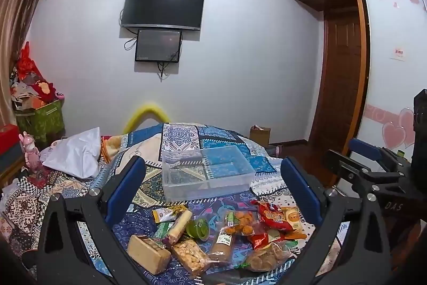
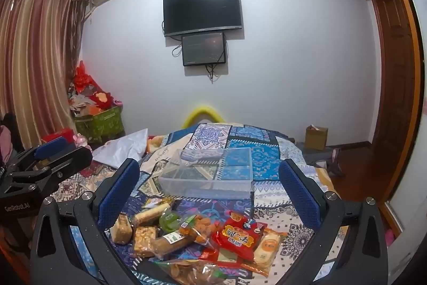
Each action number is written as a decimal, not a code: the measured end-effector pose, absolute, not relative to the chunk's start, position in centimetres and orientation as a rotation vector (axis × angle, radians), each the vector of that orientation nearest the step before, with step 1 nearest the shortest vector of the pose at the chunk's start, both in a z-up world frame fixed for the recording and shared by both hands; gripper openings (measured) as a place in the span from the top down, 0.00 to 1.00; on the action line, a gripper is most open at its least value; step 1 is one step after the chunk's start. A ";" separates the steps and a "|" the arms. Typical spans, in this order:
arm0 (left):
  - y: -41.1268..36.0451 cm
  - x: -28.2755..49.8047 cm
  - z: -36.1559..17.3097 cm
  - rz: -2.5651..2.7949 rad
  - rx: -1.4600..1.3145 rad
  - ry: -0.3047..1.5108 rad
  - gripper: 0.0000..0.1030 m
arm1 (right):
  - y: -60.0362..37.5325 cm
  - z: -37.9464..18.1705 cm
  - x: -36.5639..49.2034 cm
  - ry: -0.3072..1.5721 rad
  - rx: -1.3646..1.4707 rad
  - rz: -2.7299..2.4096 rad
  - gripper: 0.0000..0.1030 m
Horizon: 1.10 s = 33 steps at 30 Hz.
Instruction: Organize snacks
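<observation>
1. Bedroom; work surface is a bed under a patchwork quilt (image 2: 267, 151), soft and uneven. Grey wall behind carries a TV (image 2: 202, 10) with a smaller screen (image 2: 204, 49) under it, upper centre.
2. Nearest, bottom centre of both views: snack pile (image 2: 197, 234). Count, approximate because the packets overlap: about ten to twelve. Distinct: one red packet (image 2: 237, 234), one green jelly cup (image 2: 168, 221), one tan wrapped block (image 1: 148, 254), one peanut bar (image 1: 189, 255).
3. Left gripper (image 1: 213, 191): blue pads spread wide, nothing between them, hovering above the pile. Right gripper (image 2: 209, 188): likewise spread and empty.
4. Mid-frame, beyond the pile: one clear plastic bin (image 2: 208, 175), empty, with an inner divider making two compartments.
5. Risks (judgement): overlapping crinkly wrappers could drag a neighbour up with the pick; brittle crackers could crush under a hard pinch; the light bin may slide or tip on the quilt; both claws close together could collide.
</observation>
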State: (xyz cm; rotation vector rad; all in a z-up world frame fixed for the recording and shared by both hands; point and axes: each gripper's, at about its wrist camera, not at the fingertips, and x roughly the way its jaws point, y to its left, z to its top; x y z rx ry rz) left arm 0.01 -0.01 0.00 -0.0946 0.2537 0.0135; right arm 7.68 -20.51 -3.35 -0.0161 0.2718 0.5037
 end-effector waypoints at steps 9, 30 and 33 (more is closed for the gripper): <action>0.0 0.2 0.0 0.008 -0.090 0.252 0.01 | -21.0 -3.4 7.4 0.277 -0.008 0.508 0.00; -0.5 0.3 -0.6 0.004 -0.088 0.260 0.01 | -20.9 -3.5 7.6 0.271 -0.008 0.510 0.00; -0.6 0.5 -0.7 0.004 -0.088 0.262 0.01 | -20.9 -3.5 7.6 0.275 -0.006 0.513 0.00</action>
